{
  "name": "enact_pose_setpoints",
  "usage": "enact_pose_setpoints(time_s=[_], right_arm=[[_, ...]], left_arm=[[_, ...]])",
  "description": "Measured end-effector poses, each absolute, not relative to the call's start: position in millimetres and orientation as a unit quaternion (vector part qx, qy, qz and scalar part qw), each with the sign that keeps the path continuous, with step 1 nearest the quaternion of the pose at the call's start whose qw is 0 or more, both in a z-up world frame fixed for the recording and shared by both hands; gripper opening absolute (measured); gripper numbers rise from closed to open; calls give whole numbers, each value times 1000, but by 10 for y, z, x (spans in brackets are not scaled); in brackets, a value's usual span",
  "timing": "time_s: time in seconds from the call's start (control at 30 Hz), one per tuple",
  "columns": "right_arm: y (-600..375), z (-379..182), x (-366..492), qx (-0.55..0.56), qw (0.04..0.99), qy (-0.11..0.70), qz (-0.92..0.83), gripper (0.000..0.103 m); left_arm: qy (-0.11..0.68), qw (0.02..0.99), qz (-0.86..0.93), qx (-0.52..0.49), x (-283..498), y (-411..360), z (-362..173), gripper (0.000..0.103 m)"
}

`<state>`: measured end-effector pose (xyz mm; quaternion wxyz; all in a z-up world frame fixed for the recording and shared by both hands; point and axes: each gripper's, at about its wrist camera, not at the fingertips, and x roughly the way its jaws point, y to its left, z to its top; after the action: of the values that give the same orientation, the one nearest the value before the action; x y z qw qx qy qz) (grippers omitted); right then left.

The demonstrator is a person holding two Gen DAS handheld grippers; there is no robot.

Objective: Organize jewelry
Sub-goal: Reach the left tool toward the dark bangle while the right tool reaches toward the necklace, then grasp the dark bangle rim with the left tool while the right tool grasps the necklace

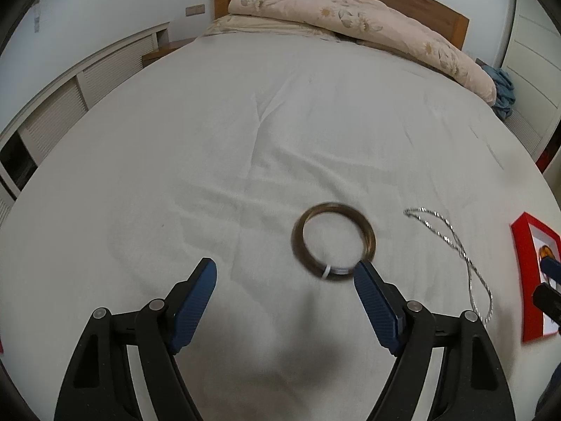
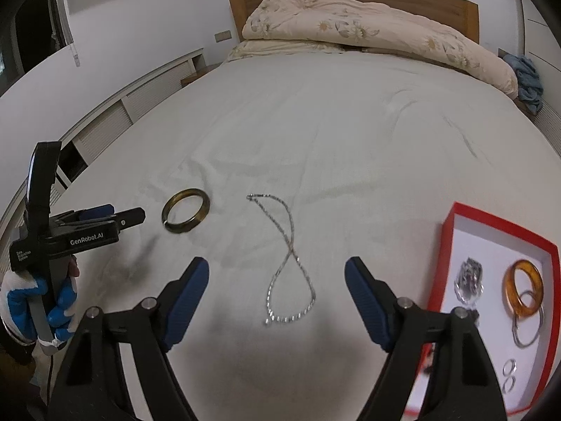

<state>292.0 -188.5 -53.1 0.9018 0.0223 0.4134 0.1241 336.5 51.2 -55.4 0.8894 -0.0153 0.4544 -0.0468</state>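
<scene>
- While both claws hang over the white bed [image 2: 350,133], two pieces lie loose on it and the rest sit in a box at the right.
- At the far left of the right wrist view, a gloved hand [image 2: 38,301] holds the left gripper [image 1: 284,273]. Its fingers stand wide apart and grip nothing.
- Next comes the bangle [image 1: 333,241], dark brown-gold, lying flat on the sheet. In the left wrist view it sits at about 1 o'clock from the claw's middle, its near edge just beside the right finger tip. I cannot tell whether they touch. The wide jaws and low aim suggest that the left claw is lining up to take it.
- Right of the bangle lies the chain [image 2: 289,263], a silver necklace crossed into a figure eight. It rests between the tips of the right gripper [image 2: 277,268], at 12 o'clock from it. That claw is also spread wide and empty. Its place over the chain suggests this is its piece to lift.
- Farthest right, at 3 o'clock, stands the box [image 2: 452,245], red-walled with a white floor and open on top, well placed for short carries from the sheet.
- Inside it are an amber bangle [image 2: 524,287] overlapping a thin silver hoop [image 2: 529,329], a crumpled silver piece [image 2: 468,279] to their left, and small rings [image 2: 509,375] at the near end.
- As I judge it, sorting is partly done, with two pieces left.
</scene>
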Motion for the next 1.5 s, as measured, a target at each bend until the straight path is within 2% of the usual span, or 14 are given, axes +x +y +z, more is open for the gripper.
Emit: enact_pose_setpoints(time_s=[0.1,0.37,0.53,0.8,1.0,1.1,1.37,1.5], right_arm=[[-1869,-613,3047,25,898,422,125,62],[-1832,-911,3420,22,882,455,122,43],[-1814,-1104,3590,18,869,479,122,35],[-1751,-1220,3693,-3,863,489,130,21],[-1662,-1289,3712,-28,860,492,136,16],[-1647,-1314,3749,-30,858,494,137,15],[-1614,-1310,3788,-30,857,496,139,8],[-1611,-1318,3729,-27,859,492,138,4]], left_arm=[[461,885,-53,-22,3498,493,-621,78],[477,877,-55,-27,3726,460,-809,72],[489,870,-54,-31,3812,457,-947,65],[480,875,-63,-13,3840,396,-1025,60],[467,882,-65,-8,3825,386,-1063,53],[461,885,-68,-5,3846,375,-1069,46],[449,890,-79,23,3815,269,-1043,13],[449,890,-75,28,3789,264,-1016,12]])
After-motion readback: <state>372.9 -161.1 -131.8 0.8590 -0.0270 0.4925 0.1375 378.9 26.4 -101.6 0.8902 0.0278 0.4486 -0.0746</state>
